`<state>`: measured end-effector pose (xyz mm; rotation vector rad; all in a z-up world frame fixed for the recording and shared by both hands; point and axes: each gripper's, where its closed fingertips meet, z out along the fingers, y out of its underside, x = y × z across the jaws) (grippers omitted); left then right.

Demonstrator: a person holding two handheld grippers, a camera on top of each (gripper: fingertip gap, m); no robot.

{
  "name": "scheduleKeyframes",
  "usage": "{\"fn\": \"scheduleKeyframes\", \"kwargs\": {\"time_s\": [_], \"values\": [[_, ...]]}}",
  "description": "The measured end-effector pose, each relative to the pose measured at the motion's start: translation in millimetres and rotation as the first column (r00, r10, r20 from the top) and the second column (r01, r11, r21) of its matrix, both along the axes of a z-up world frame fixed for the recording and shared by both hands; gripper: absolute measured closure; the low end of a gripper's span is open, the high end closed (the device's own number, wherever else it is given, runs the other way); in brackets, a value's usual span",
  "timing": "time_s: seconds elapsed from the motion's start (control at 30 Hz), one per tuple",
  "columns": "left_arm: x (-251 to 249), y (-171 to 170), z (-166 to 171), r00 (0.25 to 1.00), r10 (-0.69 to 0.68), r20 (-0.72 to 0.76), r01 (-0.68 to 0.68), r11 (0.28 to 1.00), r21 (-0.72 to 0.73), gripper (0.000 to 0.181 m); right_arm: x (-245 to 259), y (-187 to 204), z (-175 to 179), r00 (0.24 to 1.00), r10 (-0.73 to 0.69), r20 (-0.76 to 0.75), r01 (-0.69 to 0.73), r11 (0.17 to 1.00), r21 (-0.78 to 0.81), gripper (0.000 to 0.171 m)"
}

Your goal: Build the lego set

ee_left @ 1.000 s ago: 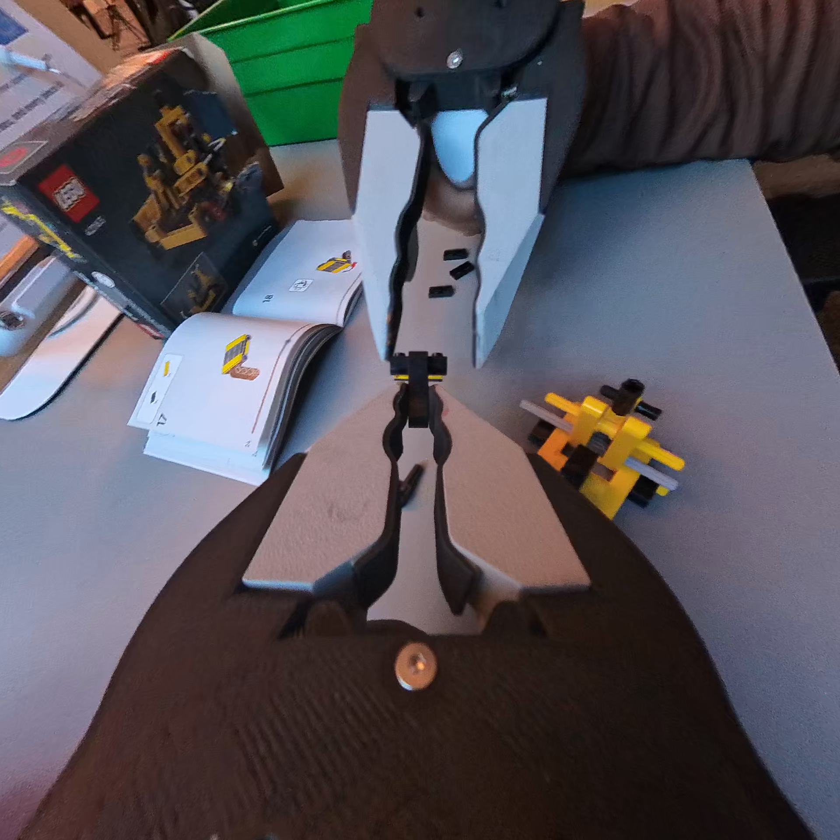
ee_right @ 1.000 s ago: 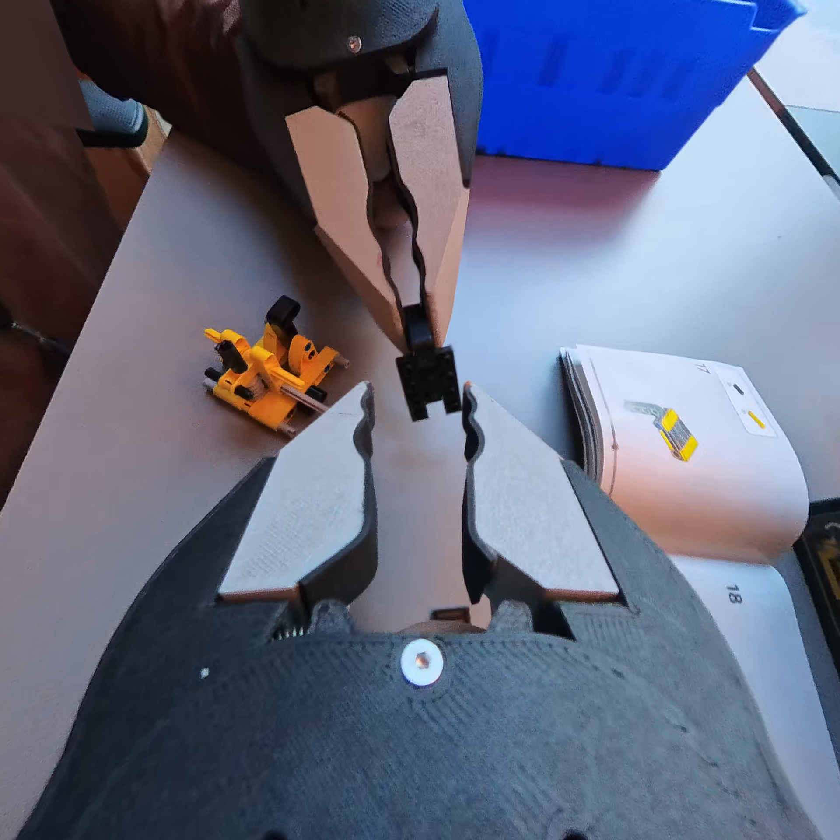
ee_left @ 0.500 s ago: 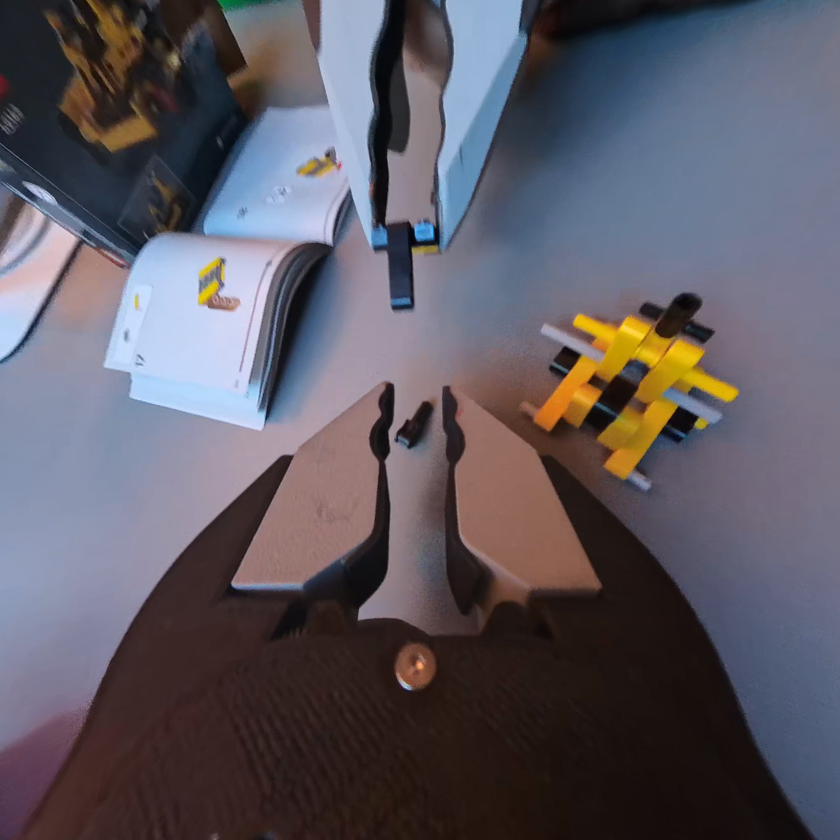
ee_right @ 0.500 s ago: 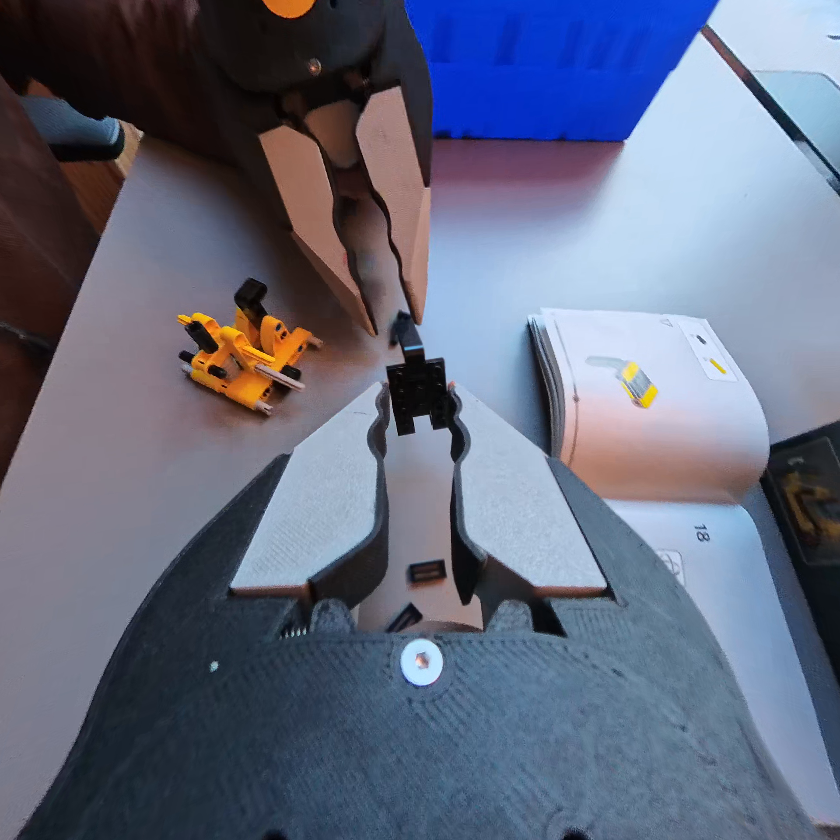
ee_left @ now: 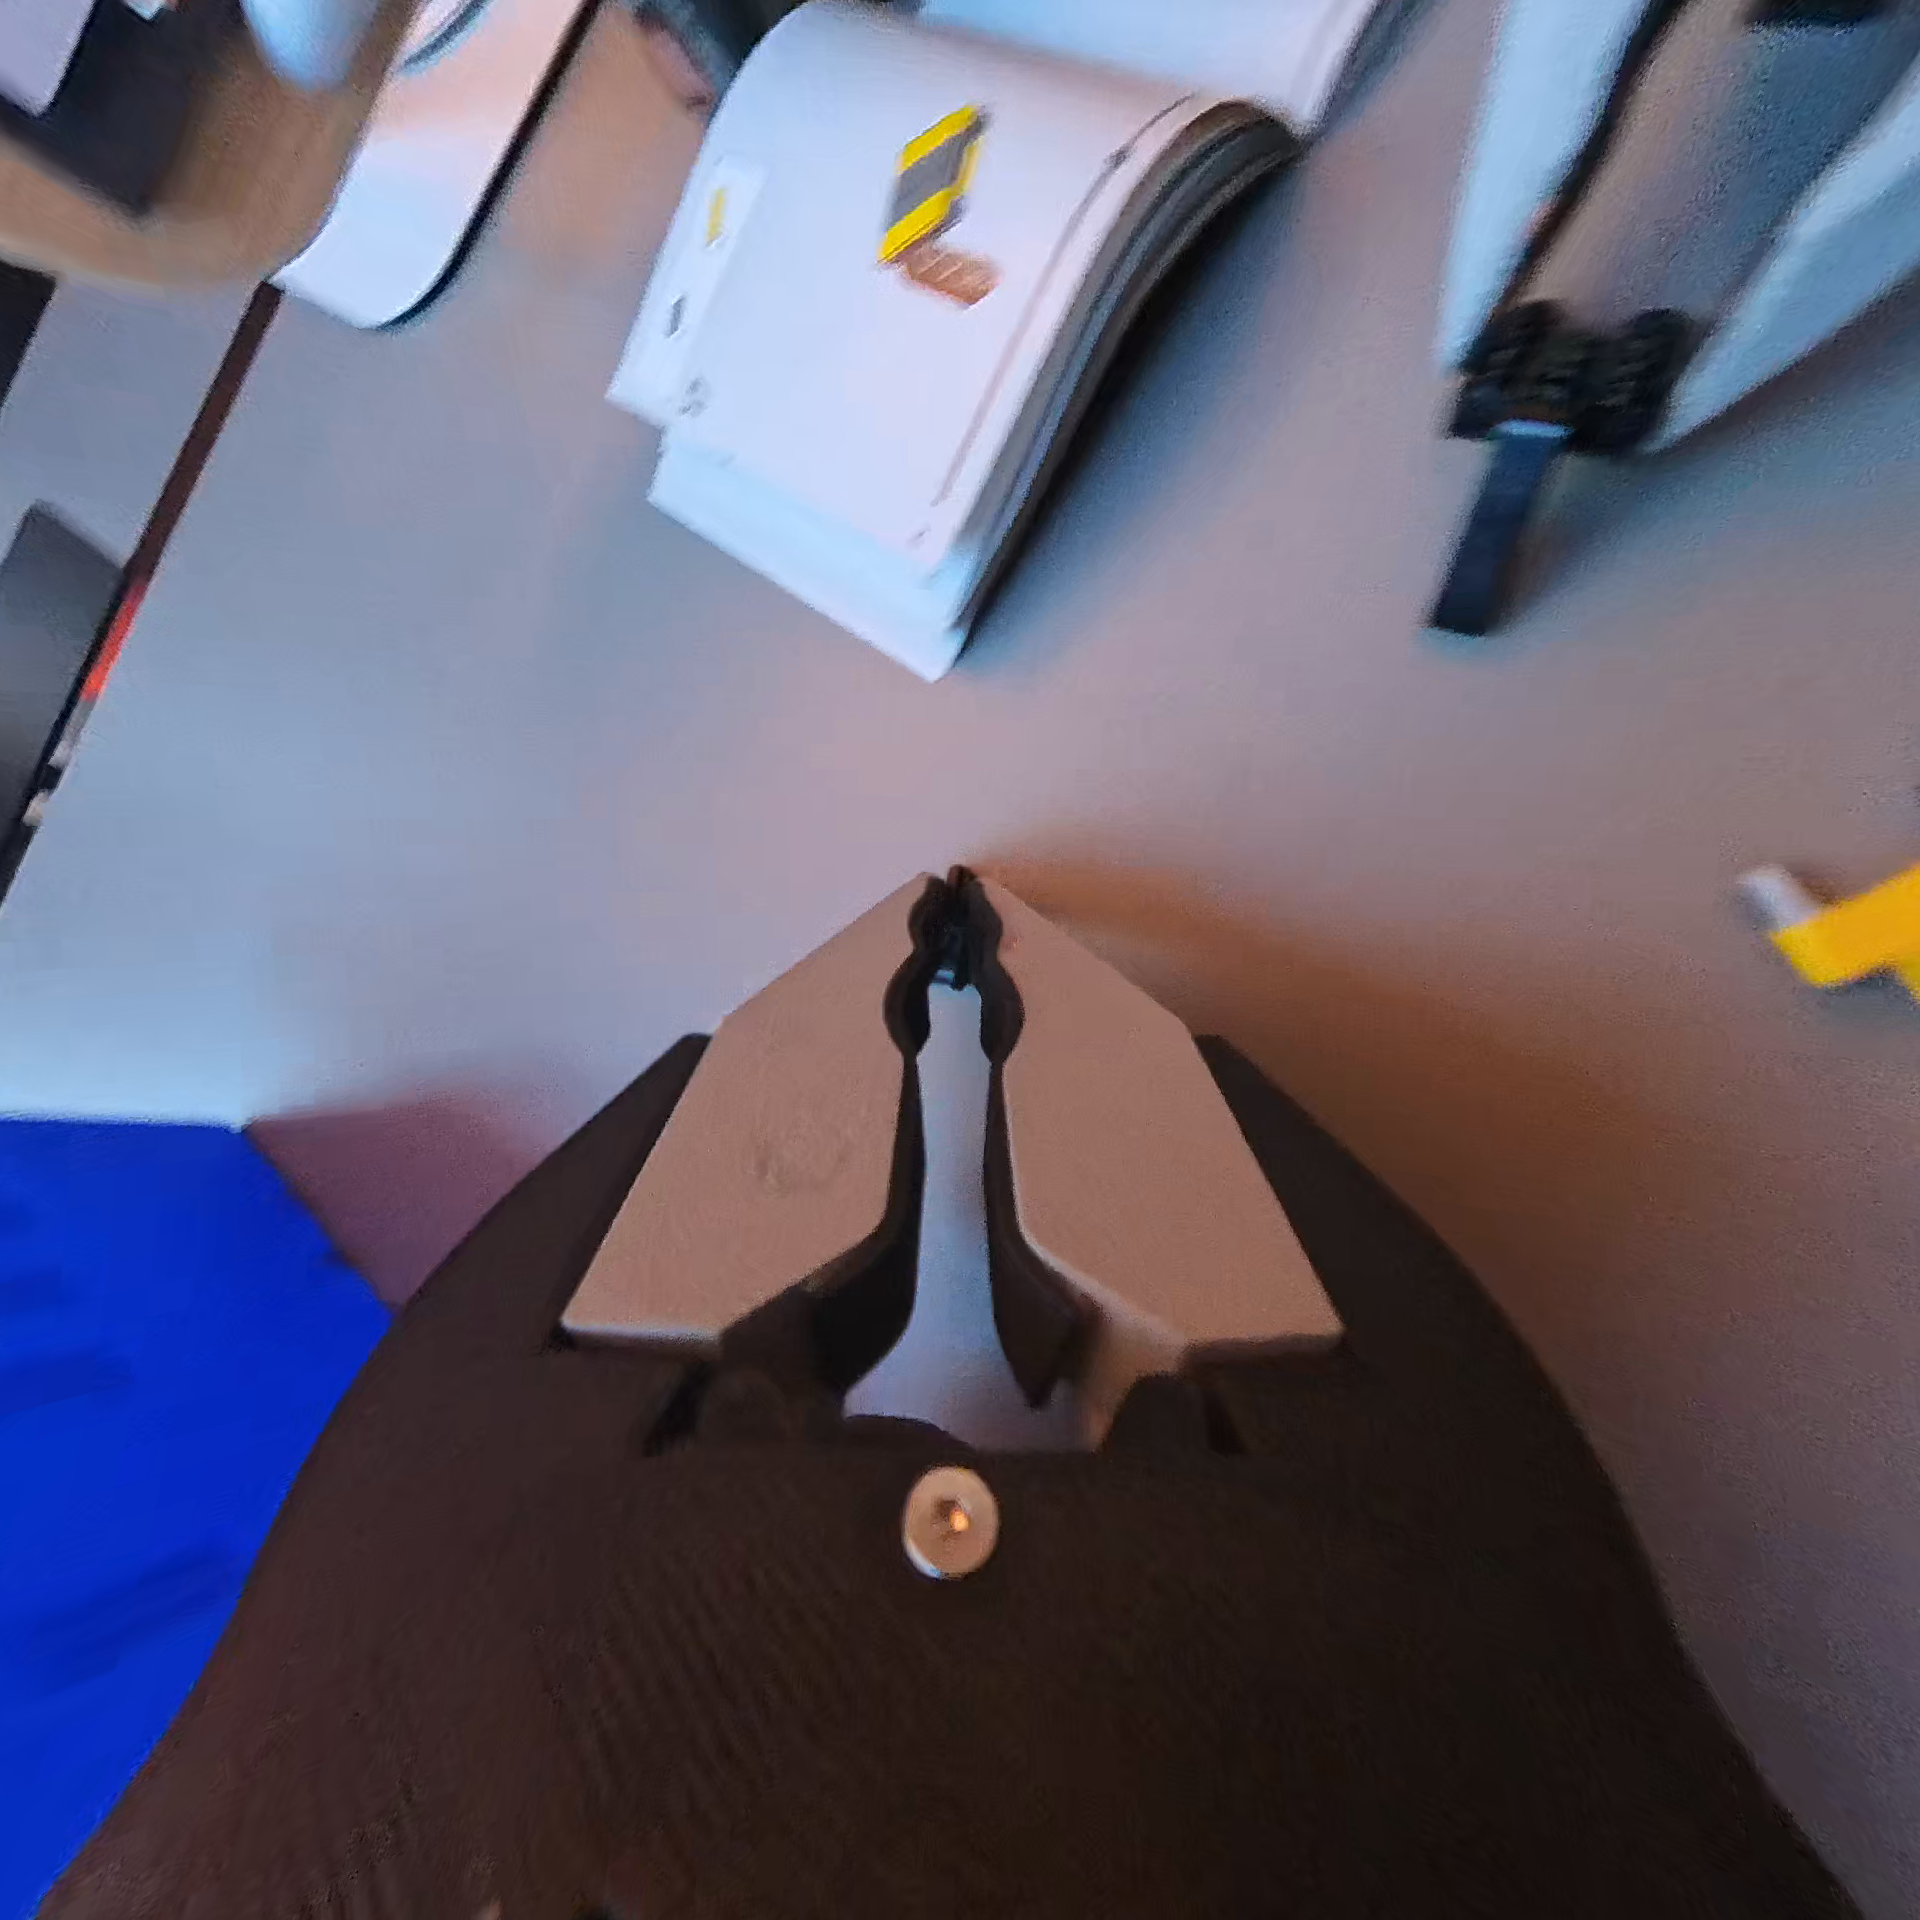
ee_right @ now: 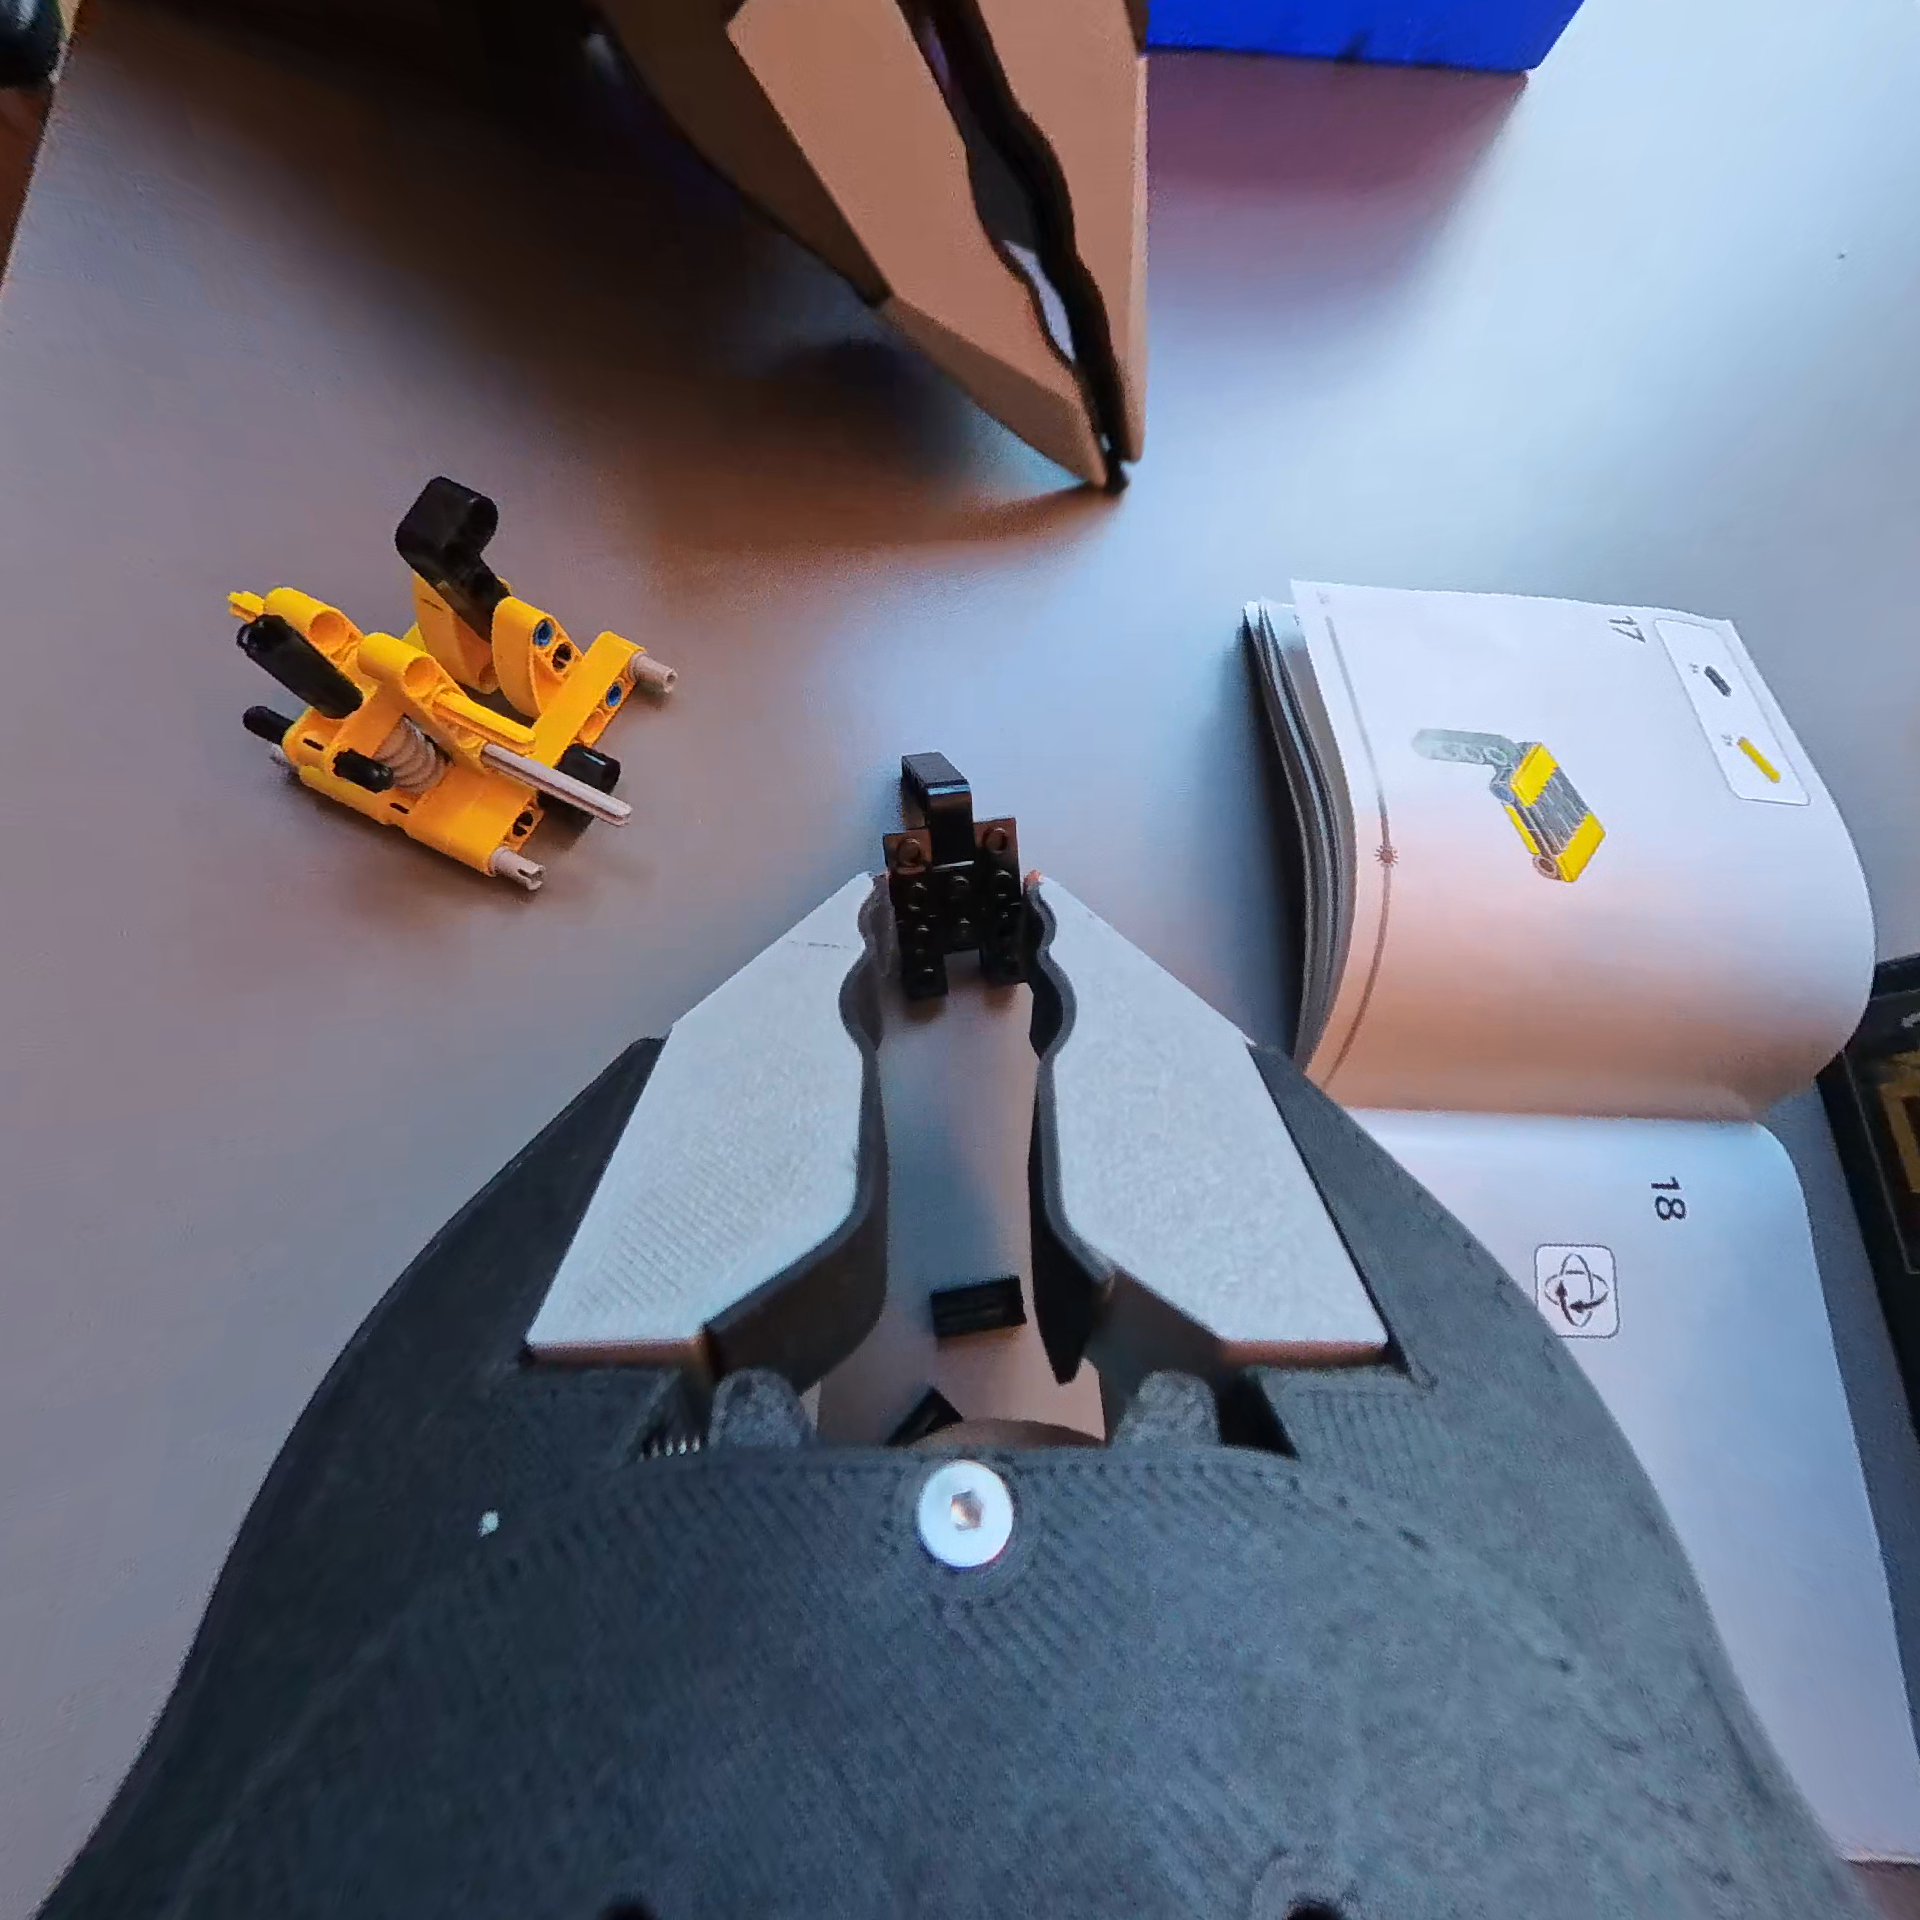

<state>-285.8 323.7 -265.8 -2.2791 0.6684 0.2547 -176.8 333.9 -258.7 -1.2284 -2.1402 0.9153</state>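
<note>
My right gripper (ee_right: 951, 896) is shut on a small black Lego assembly (ee_right: 956, 914) with a black tab sticking out forward, held above the grey table (ee_right: 727, 582). It shows in the left wrist view (ee_left: 1564, 390) at the upper right, with the assembly (ee_left: 1558, 358) between its tips. My left gripper (ee_left: 956, 885) is shut with its tips down at the table, and a tiny black piece (ee_left: 952, 935) is pinched between them. It also shows in the right wrist view (ee_right: 1112, 473). A yellow and black Technic assembly (ee_right: 436, 717) lies on the table to the left.
An open instruction booklet (ee_right: 1558, 831) lies to the right, next to the dark set box (ee_right: 1886, 1122). A blue bin (ee_right: 1351, 21) stands at the table's far side. Small loose black pieces (ee_right: 975, 1306) lie under my right gripper. Spacing between my two grippers at the tips: around 12 cm.
The left gripper let go of the black assembly and the right gripper shut on it. The left gripper then dropped to the table and shut on the small black piece there.
</note>
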Motion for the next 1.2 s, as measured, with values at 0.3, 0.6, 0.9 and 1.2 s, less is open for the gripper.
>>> {"fn": "scheduleKeyframes", "kwargs": {"time_s": [0.3, 0.6, 0.9, 1.2], "values": [[-34.9, -23.8, 1.4, 0.945, 0.319, -0.075, -0.321, 0.947, -0.015, 0.178, 2.6, -0.4, 0.1, 1.0, -0.001, 0.0, 0.001, 1.0, 0.007, 0.149], [-13.3, -53.5, 62.8, 0.933, 0.355, 0.057, -0.359, 0.929, 0.093, 0.117, 4.3, 2.1, 10.5, 0.999, -0.017, -0.047, 0.016, 1.0, -0.017, 0.145], [-61.6, -96.8, 168.2, 0.897, 0.219, 0.383, -0.347, 0.886, 0.307, 0.118, 10.1, 16.3, 45.0, 0.983, -0.056, -0.176, 0.036, 0.993, -0.114, 0.138], [-163.4, -109.7, 173.9, 0.864, 0.329, 0.381, -0.461, 0.822, 0.336, 0.115, 13.4, 54.1, 71.5, 0.937, -0.197, -0.289, 0.132, 0.964, -0.23, 0.141]]}}
